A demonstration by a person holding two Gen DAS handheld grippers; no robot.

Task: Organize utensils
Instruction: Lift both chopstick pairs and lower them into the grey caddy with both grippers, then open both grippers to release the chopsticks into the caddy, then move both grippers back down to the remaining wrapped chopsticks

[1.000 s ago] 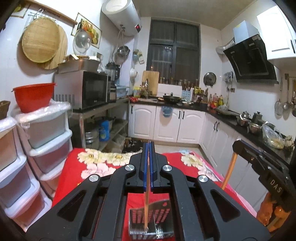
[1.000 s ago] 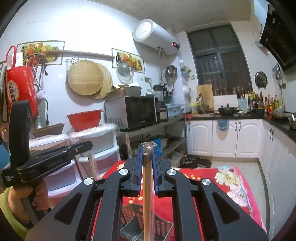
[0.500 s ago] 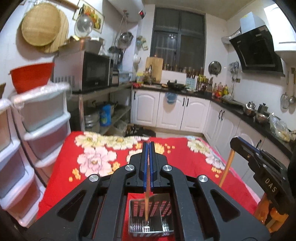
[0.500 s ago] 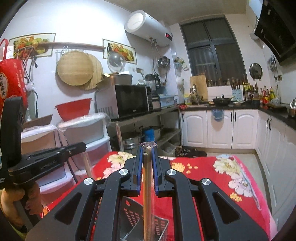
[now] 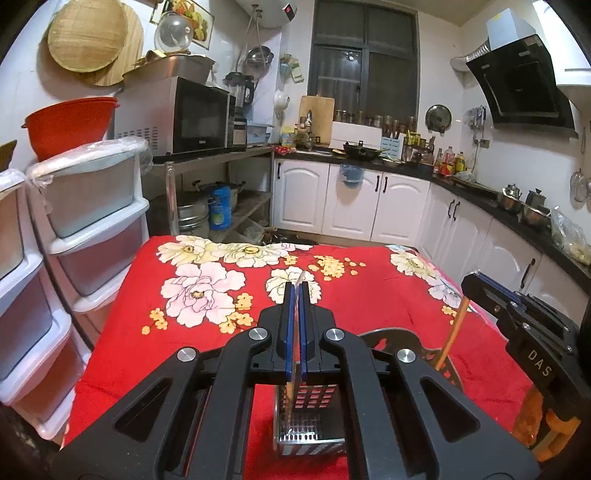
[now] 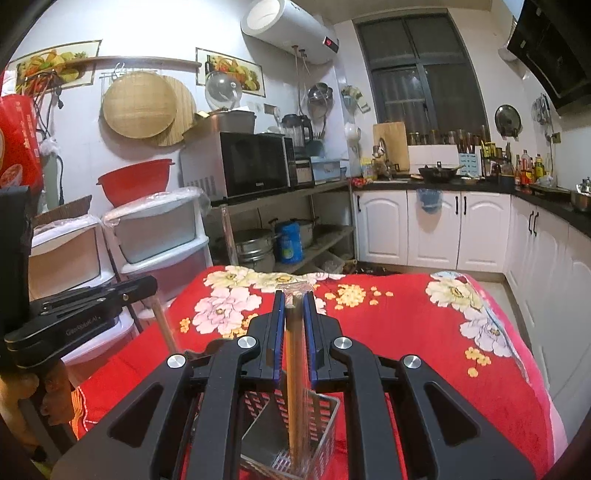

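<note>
bright indoor light from above, window (image 5: 364,61) dark, glare washing out the white wall (image 6: 147,22), heavy fisheye bending with black corners, both views sharp, red cloth (image 5: 369,295) saturated, soft shadows.

You are seeing "DAS" in pale letters on the black body of the right gripper (image 5: 491,295), at the right edge of the left wrist view. In the right wrist view, the left gripper (image 6: 147,286) is showing faint print along its side that reads roughly "GenRobot.AI". The water heater (image 6: 291,33) is displaying a red digital readout, too small to read. The red bag (image 6: 16,144) is carrying large white characters, cut off and unreadable.
</note>
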